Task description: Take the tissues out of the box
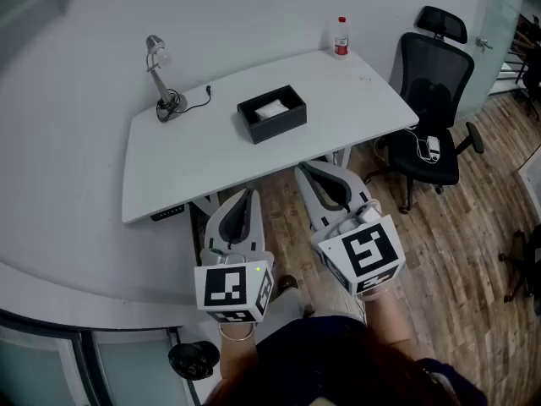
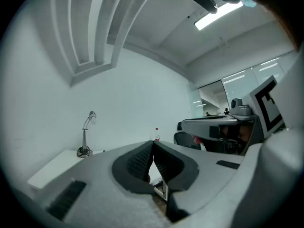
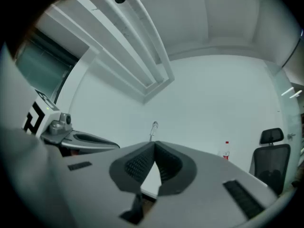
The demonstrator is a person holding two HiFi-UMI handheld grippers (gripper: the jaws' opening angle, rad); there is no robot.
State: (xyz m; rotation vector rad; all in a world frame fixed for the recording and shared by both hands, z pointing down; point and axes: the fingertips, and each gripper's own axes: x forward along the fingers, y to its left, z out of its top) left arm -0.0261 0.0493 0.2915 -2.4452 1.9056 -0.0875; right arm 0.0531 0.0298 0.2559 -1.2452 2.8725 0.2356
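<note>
A black open box [image 1: 272, 114] stands on the white desk [image 1: 194, 155], with white tissues [image 1: 271, 108] showing inside it. Both grippers are held well short of the desk, over the floor. My left gripper [image 1: 251, 192] is shut with nothing in it, its tips meeting [image 2: 153, 142]. My right gripper [image 1: 297, 169] is likewise shut and empty, its jaws touching at the tip [image 3: 154, 144]. Neither gripper view shows the box.
A small desk lamp [image 1: 161, 79] with its cable stands at the desk's back left. A bottle with a red cap [image 1: 341, 38] is at the back right corner. A black office chair [image 1: 433, 108] stands right of the desk on the wooden floor.
</note>
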